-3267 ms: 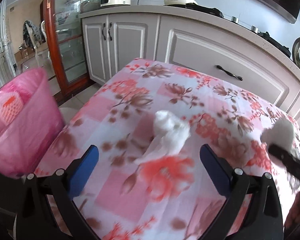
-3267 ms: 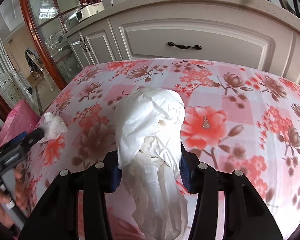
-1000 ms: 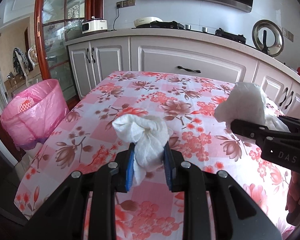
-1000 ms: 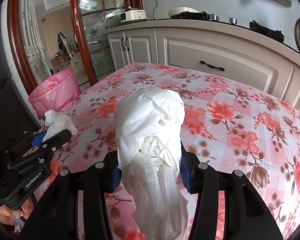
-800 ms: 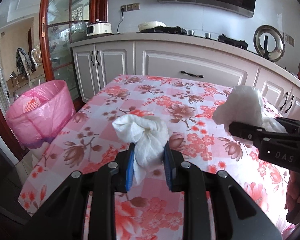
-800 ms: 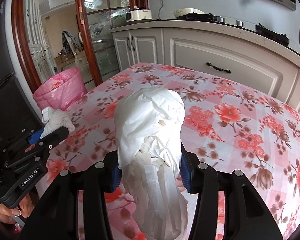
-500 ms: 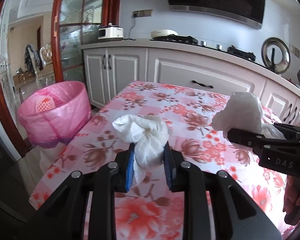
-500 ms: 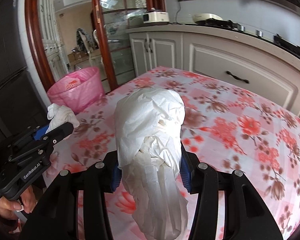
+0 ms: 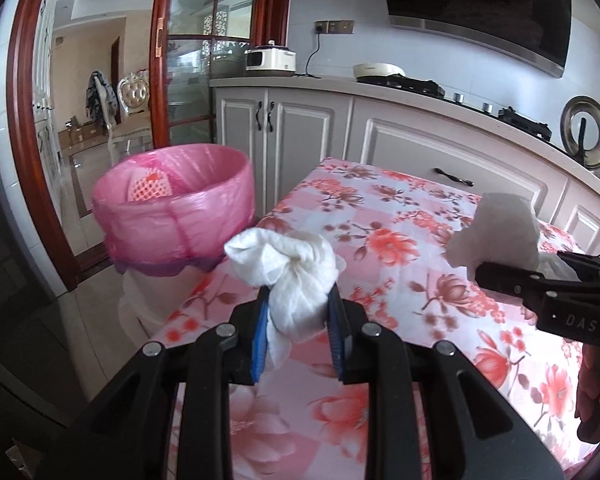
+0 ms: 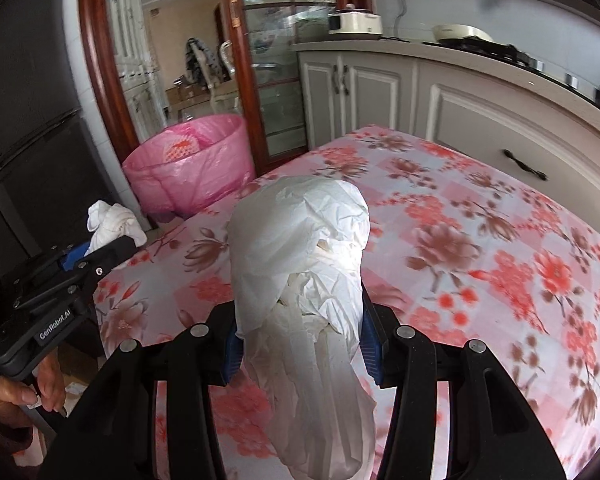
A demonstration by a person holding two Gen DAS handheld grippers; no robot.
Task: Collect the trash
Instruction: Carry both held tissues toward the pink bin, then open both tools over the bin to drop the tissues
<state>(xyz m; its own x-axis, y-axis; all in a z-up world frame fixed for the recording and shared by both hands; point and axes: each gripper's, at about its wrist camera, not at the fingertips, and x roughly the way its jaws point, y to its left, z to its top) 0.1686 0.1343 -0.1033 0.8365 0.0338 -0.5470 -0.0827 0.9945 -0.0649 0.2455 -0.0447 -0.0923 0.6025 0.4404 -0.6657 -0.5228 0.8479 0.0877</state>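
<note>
My left gripper (image 9: 298, 316) is shut on a small crumpled white tissue wad (image 9: 288, 268), held above the table's left edge. The same wad (image 10: 114, 222) shows at the left of the right wrist view. My right gripper (image 10: 300, 328) is shut on a larger crumpled white tissue (image 10: 300, 260) that hangs down between its blue pads; that tissue (image 9: 496, 236) also appears at the right in the left wrist view. A bin lined with a pink bag (image 9: 172, 208) stands on the floor just past the table's left corner, also seen as the pink bin (image 10: 188, 164). Something red-and-white netted lies inside it.
The table wears a pink flowered cloth (image 9: 400, 248). Grey kitchen cabinets (image 9: 300, 128) with a counter run behind it. A red-framed glass door (image 9: 180, 92) stands behind the bin. A dark appliance (image 10: 24, 120) is at the left. A hand (image 10: 16, 392) grips the left tool.
Both grippers have swung left with their tissues still held. The pink bin has come nearer and more central in both views; the table's left edge now lies under the left gripper.
</note>
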